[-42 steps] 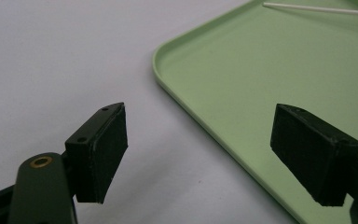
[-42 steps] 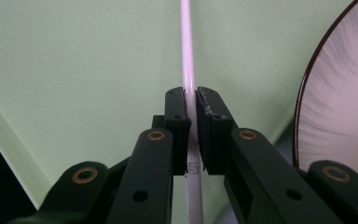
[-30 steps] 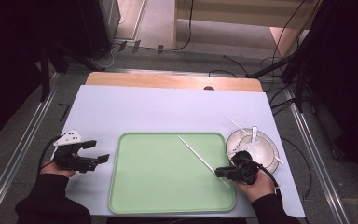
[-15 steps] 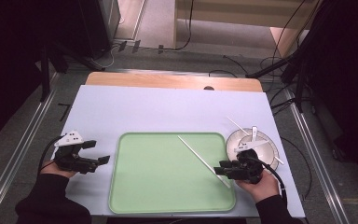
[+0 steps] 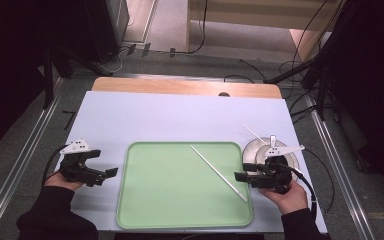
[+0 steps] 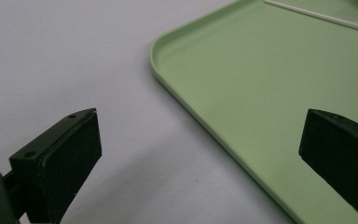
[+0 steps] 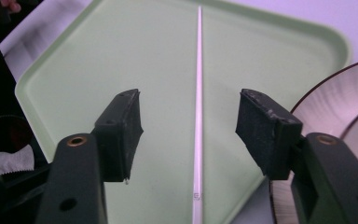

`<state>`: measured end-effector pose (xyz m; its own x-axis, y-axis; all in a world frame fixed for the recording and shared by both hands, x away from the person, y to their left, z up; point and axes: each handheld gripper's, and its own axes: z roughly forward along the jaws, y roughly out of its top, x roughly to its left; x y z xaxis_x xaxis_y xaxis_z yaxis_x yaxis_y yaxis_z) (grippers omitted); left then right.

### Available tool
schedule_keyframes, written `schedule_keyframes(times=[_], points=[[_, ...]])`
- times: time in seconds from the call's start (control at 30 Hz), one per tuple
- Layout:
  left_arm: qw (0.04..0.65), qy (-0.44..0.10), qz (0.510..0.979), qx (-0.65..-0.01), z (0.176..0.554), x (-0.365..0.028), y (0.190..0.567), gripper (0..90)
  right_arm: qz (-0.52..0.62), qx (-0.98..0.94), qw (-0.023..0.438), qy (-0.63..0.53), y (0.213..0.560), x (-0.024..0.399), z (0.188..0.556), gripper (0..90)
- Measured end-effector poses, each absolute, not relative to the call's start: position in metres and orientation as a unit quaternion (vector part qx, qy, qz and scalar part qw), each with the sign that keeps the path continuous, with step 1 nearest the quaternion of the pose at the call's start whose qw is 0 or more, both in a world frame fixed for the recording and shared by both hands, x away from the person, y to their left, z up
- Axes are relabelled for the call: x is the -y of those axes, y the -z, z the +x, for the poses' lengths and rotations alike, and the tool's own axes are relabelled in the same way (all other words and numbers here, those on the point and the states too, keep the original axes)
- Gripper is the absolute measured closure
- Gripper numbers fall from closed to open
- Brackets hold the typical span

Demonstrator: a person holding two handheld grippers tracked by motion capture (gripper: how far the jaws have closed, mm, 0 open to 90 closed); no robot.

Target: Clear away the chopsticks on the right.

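**My right gripper opens above the white stick on the tray**

My right gripper [image 5: 241, 176] sits over the right edge of the green tray [image 5: 170, 200] in the high view, its jaws apart and pointing toward the tray's middle. The white stick [image 5: 218, 172] lies flat on the tray, running diagonally from near the far rim down to the near right corner, its lower end just beside the gripper's tips. A round silvery plate [image 5: 257, 150] rests on the desk [image 5: 180, 117] right behind that hand, with another thin white stick [image 5: 254, 134] lying across its far edge. My left gripper [image 5: 111, 172] rests on the desk just left of the tray, also spread wide.

In the left gripper view, my left gripper [image 6: 200, 149] holds nothing; below it are the desk and the tray's [image 6: 261, 93] rounded corner.

In the right gripper view, my right gripper [image 7: 190, 119] has just been opening. The stick [image 7: 198, 93] runs straight down between the jaws, lying on the tray [image 7: 98, 56] and clear of both pads. The plate's [image 7: 335, 102] rim shows at the right.
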<state>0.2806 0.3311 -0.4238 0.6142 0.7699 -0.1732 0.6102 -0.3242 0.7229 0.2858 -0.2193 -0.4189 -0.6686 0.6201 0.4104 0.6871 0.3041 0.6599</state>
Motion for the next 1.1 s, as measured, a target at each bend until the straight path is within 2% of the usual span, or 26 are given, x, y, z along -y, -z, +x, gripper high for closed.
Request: schedule_keyframes(times=[0.13,0.33,0.37,0.43,0.6,1.1], points=[[0.383,-0.103,0.811,-0.430,0.280,-0.330,0.424,4.8,-0.398,0.805,0.027,0.439,0.413,0.226,0.285,35.3],[0.387,-0.108,0.810,-0.428,0.280,-0.331,0.423,6.9,-0.398,0.799,0.014,0.450,0.408,0.236,0.285,31.4],[0.388,-0.107,0.810,-0.427,0.280,-0.331,0.423,8.2,-0.401,0.799,0.014,0.449,0.407,0.238,0.285,30.8],[0.387,-0.108,0.810,-0.427,0.280,-0.331,0.423,16.2,-0.401,0.798,0.012,0.450,0.406,0.240,0.285,30.0],[0.393,-0.104,0.817,-0.408,0.278,-0.331,0.422,16.1,-0.407,0.793,0.002,0.453,0.402,0.250,0.285,28.1],[0.395,-0.104,0.815,-0.412,0.278,-0.331,0.422,17.2,-0.437,0.777,-0.018,0.452,0.396,0.281,0.287,28.1]])
